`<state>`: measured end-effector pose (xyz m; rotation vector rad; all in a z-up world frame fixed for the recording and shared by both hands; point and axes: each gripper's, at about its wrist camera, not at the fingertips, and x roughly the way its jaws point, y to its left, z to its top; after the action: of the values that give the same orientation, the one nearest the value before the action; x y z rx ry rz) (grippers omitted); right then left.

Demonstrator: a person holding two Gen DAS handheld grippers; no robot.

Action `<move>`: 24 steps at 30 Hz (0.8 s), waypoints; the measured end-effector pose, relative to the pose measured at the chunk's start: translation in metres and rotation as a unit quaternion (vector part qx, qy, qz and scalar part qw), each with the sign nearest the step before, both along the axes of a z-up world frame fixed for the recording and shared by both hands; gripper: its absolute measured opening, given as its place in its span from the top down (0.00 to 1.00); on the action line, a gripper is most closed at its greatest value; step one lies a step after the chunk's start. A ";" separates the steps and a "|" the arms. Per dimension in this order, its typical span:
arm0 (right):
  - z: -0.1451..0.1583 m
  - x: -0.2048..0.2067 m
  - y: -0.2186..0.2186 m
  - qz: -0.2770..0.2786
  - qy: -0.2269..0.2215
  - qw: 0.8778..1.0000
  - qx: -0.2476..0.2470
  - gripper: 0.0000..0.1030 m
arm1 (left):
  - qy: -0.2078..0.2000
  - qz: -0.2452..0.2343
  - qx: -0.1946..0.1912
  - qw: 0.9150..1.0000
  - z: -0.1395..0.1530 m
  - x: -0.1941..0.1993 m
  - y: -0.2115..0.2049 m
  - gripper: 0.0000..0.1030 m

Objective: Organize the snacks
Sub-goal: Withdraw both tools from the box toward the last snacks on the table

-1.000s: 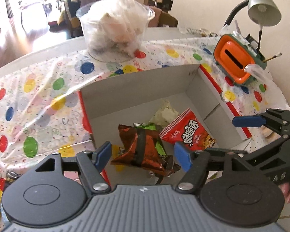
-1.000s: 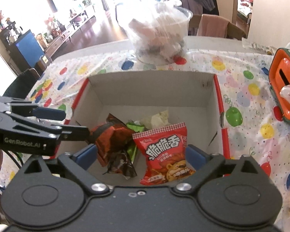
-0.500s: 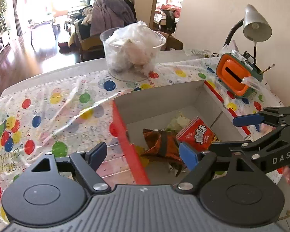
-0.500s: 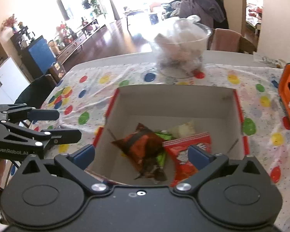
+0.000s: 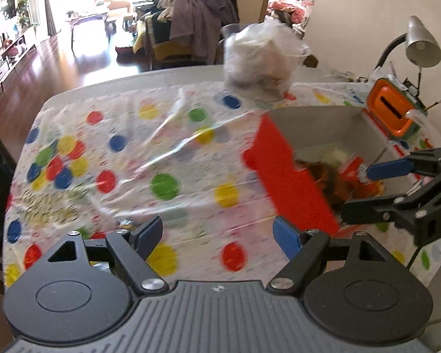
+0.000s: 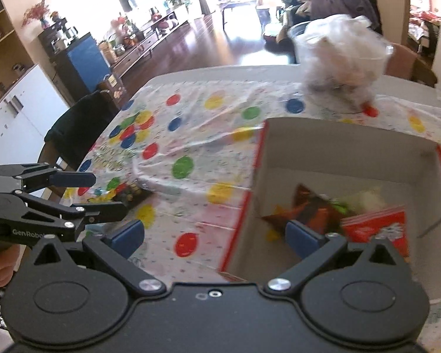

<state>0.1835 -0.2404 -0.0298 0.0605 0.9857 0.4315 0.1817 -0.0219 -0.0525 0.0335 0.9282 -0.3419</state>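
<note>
A cardboard box (image 6: 352, 138), red outside and pale inside, stands on the spotted tablecloth (image 5: 167, 158). In it lie a brown-orange packet (image 6: 311, 209), a red packet (image 6: 379, 229) and a pale wrapped snack (image 6: 370, 197). My left gripper (image 5: 217, 232) hangs open over the cloth to the left of the box (image 5: 291, 182), with nothing between its fingers. My right gripper (image 6: 216, 235) is open too and straddles the box's left wall, holding nothing. Each gripper shows in the other's view: right gripper (image 5: 373, 191), left gripper (image 6: 91, 194). Loose dark and yellow packets (image 6: 126, 192) lie on the cloth beyond the left gripper.
A clear tub stuffed with plastic bags (image 5: 264, 56) stands behind the box. An orange holder (image 5: 394, 111) and a desk lamp (image 5: 423, 44) are at the far right. A dark chair (image 6: 76, 129) stands by the table's left edge.
Both grippers have swung left, away from over the box interior, so the box now sits at the right of each view. The left jaws stand a little wider than a second ago.
</note>
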 end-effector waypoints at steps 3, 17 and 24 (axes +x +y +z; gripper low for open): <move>-0.008 0.004 0.024 0.006 0.012 1.000 -0.001 0.00 | 0.007 0.003 0.007 1.000 -0.008 0.001 0.030 0.20; -0.049 0.039 0.120 -0.031 0.087 0.996 0.005 0.03 | 0.046 -0.012 0.015 0.999 -0.044 0.028 0.150 0.20; -0.063 0.055 0.165 -0.048 0.103 0.993 -0.010 0.05 | 0.066 -0.037 0.022 0.997 -0.063 0.053 0.189 0.21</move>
<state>0.2389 -0.0752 -0.0929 0.1353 1.1851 0.3308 0.2346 0.1670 -0.1150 0.0872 1.0668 -0.3953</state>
